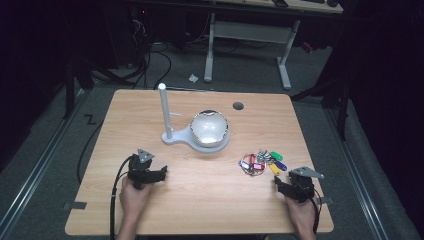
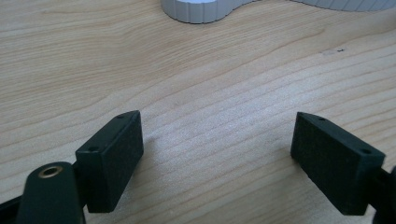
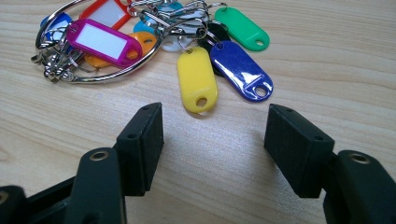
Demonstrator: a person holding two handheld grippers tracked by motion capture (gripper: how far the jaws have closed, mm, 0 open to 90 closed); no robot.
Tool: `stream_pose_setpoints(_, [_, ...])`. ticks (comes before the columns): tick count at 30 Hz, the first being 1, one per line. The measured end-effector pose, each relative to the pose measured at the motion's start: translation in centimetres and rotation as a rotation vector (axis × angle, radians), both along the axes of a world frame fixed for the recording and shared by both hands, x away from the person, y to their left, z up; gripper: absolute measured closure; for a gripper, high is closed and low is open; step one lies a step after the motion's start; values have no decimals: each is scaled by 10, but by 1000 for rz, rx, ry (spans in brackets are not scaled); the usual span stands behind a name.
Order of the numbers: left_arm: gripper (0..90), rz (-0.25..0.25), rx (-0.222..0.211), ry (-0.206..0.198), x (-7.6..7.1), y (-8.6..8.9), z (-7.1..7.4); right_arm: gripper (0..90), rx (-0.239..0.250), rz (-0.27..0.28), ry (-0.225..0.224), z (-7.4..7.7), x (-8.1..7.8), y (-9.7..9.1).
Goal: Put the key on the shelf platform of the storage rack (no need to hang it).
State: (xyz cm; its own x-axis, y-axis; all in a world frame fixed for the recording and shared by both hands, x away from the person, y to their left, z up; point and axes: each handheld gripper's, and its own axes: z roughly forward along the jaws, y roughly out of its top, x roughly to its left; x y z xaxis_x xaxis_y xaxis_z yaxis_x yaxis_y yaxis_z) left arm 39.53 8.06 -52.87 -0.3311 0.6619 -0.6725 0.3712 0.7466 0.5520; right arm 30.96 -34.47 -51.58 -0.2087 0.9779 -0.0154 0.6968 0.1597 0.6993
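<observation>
Because the bunch of key tags (image 3: pixel 154 42) lies loose and jumbled just ahead of the right gripper (image 3: pixel 212 135), we judge it a light, floppy load that will swing and rattle once lifted, not a stiff thing that keeps its shape.

Nearest in the right gripper view, at the bottom of the frame, our two black jaws stand wide apart with only bare wood between them; they hold nothing. Just above them, at centre frame, the yellow tag (image 3: pixel 197 79) points its free end toward us, and the dark blue tag (image 3: pixel 240 70) lies beside it to the right. Both are smooth, glossy plastic ovals with a small hole at the near end. We judge them slippery on their faces but thin enough to pinch flat. Farther up, at upper left, the magenta tag (image 3: pixel 103 41) with its white paper window lies across the large metal ring (image 3: pixel 116 70). The ring is hard, round wire and would likely roll between the pads. A tag body, or the cluster where the small split rings meet, looks the surer hold.

In the high view the bunch sits at right of centre, near the right gripper at lower right. The left gripper (image 1: pixel 146 172), at lower left, is likewise open and empty over the pale, matt wood-grain table (image 1: pixel 200 200). Beyond, at centre, stands a white stand (image 1: pixel 170 135) with an upright post, bearing a shiny, rounded bowl (image 1: pixel 210 127).
</observation>
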Motion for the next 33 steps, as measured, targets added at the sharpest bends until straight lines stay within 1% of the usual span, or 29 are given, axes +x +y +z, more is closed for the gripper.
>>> stream_pose_setpoints(3, [174, -1, 1, 0, 0, 0, 0, 397, 3, -2, 4, 0, -1, 1])
stream_pose_setpoints(4, [174, 0, 0, 0, 0, 0, 0, 412, -1, 8, -1, 0, 0, 0])
stream_pose_setpoints(8, [174, 6, -7, 6, 0, 0, 0, 436, 12, 9, 4, 1, 0, 1])
stream_pose_setpoints(10, [174, 8, -6, 6, 0, 0, 1, 436, 20, 10, 4, 1, 0, 0])
stream_pose_setpoints(11, [174, 9, -7, 6, 0, 0, 1, 439, 33, 11, 13, 2, 1, 0])
stream_pose_setpoints(12, [174, 9, -7, 6, 0, 0, 1, 439, 33, 11, 13, 2, 1, 0])
stream_pose_setpoints(14, [174, 11, -8, 7, 0, -1, 1, 443, 28, 21, 7, 3, 1, 1])
stream_pose_setpoints(16, [174, 9, -7, 6, 0, 0, 1, 451, 36, 31, -1, 5, 1, 3])
stream_pose_setpoints(17, [174, 10, -7, 6, 0, 0, 1, 455, 49, 36, -3, 6, 1, 4])
stream_pose_setpoints(20, [174, 11, -7, 6, 0, 0, 1, 462, 60, 43, 1, 7, 2, 5])
stream_pose_setpoints(25, [174, 10, -7, 6, 0, 0, 1, 462, 54, 55, 4, 12, 5, 8])
stream_pose_setpoints(28, [174, 10, -7, 7, 0, 0, 1, 463, 68, 63, 7, 14, 8, 9])
stream_pose_setpoints(31, [174, 10, -7, 6, 0, 0, 1, 474, 59, 78, -13, 17, 10, 11])
stream_pose_setpoints(33, [173, 10, -7, 6, 0, 0, 1, 474, 65, 79, -18, 19, 11, 13])
